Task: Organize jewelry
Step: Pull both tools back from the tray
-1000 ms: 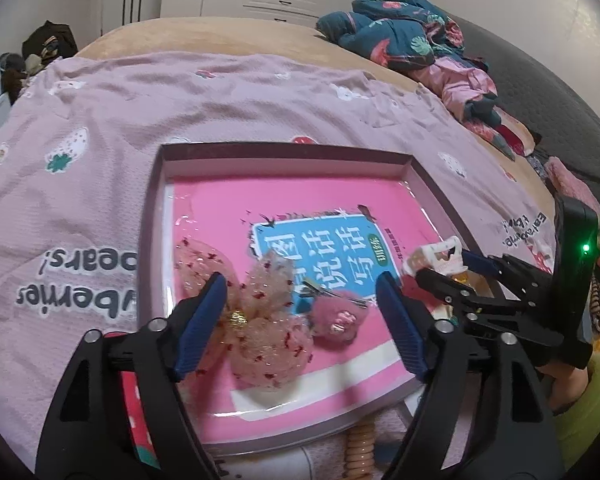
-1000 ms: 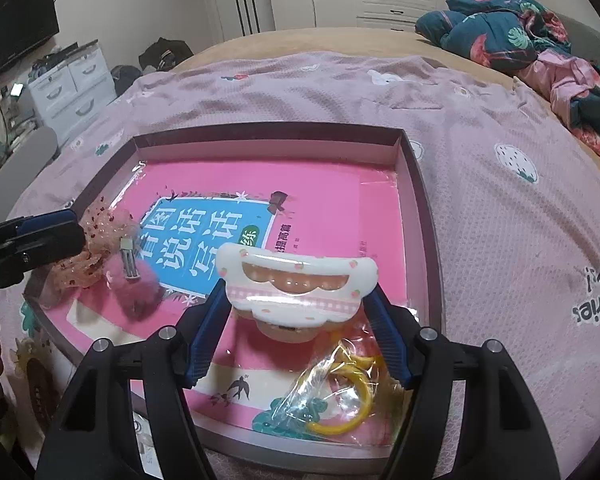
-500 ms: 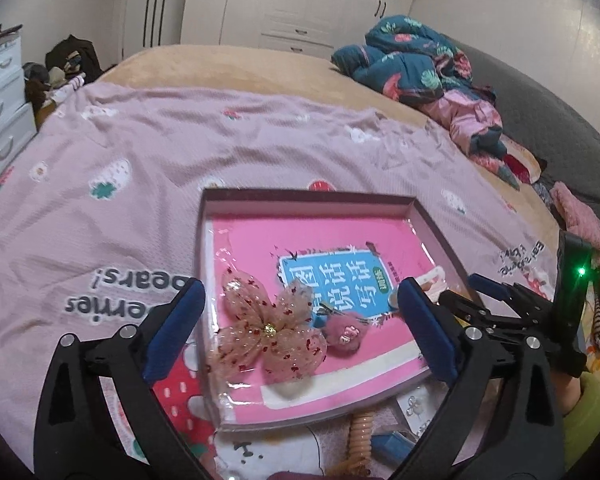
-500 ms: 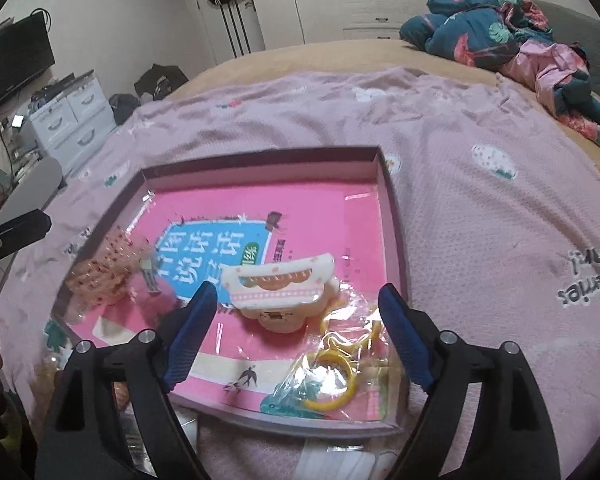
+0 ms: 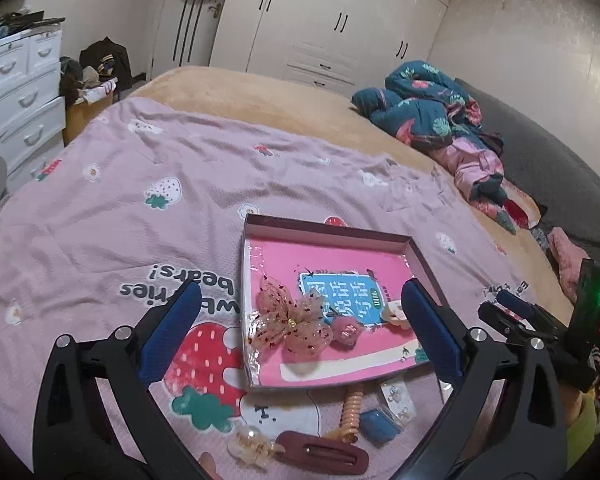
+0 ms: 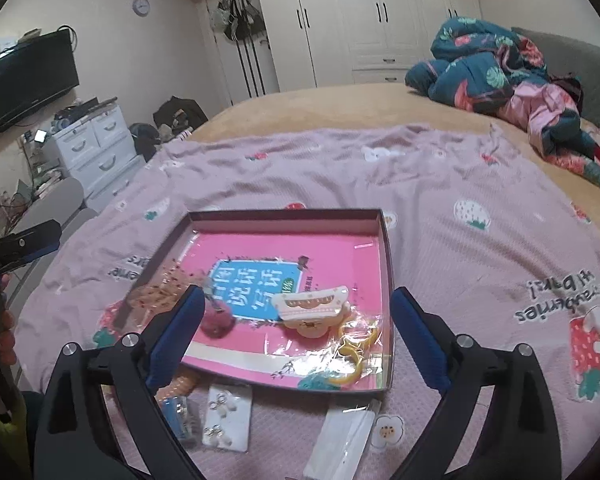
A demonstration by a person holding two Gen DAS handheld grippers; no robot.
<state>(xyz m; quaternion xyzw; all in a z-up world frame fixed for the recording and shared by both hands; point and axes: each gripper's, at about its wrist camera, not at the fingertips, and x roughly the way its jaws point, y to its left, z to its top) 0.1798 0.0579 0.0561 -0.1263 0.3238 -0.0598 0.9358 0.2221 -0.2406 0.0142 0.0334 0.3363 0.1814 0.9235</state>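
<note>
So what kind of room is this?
A bedroom, most likely. The tray of hair things sits on a big bed with a strawberry blanket; behind it stand tall white wardrobes, and a rumpled quilt lies at the far side.

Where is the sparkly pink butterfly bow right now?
The butterfly bow lies inside the tray, at its near left corner in the left wrist view, right beside the fuzzy pink clip.
</note>
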